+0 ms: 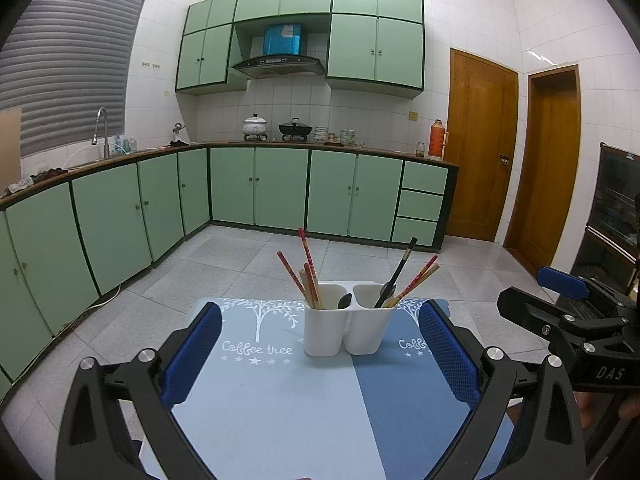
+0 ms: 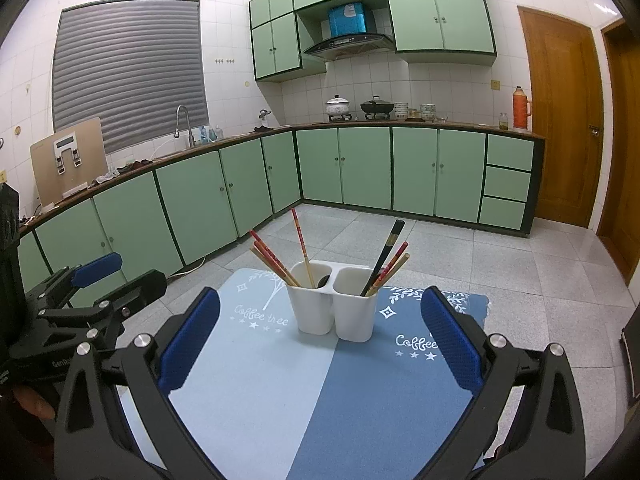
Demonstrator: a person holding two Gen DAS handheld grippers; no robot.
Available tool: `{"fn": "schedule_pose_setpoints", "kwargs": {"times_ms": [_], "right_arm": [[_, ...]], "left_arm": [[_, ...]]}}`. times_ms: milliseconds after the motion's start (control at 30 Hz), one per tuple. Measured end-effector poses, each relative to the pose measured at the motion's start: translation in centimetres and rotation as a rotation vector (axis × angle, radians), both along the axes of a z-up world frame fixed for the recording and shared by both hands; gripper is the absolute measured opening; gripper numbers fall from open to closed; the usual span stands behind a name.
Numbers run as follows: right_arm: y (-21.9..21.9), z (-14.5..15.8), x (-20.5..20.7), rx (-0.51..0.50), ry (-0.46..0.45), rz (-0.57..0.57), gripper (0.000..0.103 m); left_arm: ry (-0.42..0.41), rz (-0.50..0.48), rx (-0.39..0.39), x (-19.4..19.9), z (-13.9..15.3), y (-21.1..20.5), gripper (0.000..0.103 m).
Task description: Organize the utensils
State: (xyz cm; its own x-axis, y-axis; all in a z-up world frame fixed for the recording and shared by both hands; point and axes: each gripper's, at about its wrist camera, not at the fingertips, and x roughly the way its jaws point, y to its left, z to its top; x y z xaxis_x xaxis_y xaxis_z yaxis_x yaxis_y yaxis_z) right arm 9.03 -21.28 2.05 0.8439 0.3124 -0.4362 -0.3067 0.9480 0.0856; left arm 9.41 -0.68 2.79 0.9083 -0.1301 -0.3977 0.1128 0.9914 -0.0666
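A white two-compartment holder point(image 1: 347, 330) point(image 2: 334, 312) stands upright on a blue mat. Its left cup holds several red and wooden chopsticks point(image 1: 306, 270) point(image 2: 280, 262) and a dark spoon point(image 1: 344, 301) point(image 2: 323, 280). Its right cup holds a black chopstick point(image 1: 396, 272) point(image 2: 384, 254) and several red and wooden chopsticks point(image 1: 416, 282) point(image 2: 390, 270). My left gripper point(image 1: 320, 344) is open and empty, near side of the holder. My right gripper point(image 2: 320, 340) is open and empty, also short of it. Each gripper shows at the side of the other's view: the right gripper point(image 1: 568, 300), the left gripper point(image 2: 100, 280).
The two-tone blue "Coffee tree" mat point(image 1: 256, 392) point(image 2: 260, 380) covers a small table over a grey tiled floor point(image 1: 224, 260). Green cabinets point(image 1: 260, 188), a counter with pots and a sink line the far walls. Wooden doors point(image 1: 480, 144) stand at right.
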Motion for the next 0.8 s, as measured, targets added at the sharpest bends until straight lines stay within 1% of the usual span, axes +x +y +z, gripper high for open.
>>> {"fn": "schedule_pose_setpoints", "kwargs": {"times_ms": [800], "right_arm": [[0.05,-0.46,0.19,-0.003,0.007,-0.002,0.098]], "left_arm": [[0.002,0.003,0.001,0.09,-0.12,0.25,0.097]]}}
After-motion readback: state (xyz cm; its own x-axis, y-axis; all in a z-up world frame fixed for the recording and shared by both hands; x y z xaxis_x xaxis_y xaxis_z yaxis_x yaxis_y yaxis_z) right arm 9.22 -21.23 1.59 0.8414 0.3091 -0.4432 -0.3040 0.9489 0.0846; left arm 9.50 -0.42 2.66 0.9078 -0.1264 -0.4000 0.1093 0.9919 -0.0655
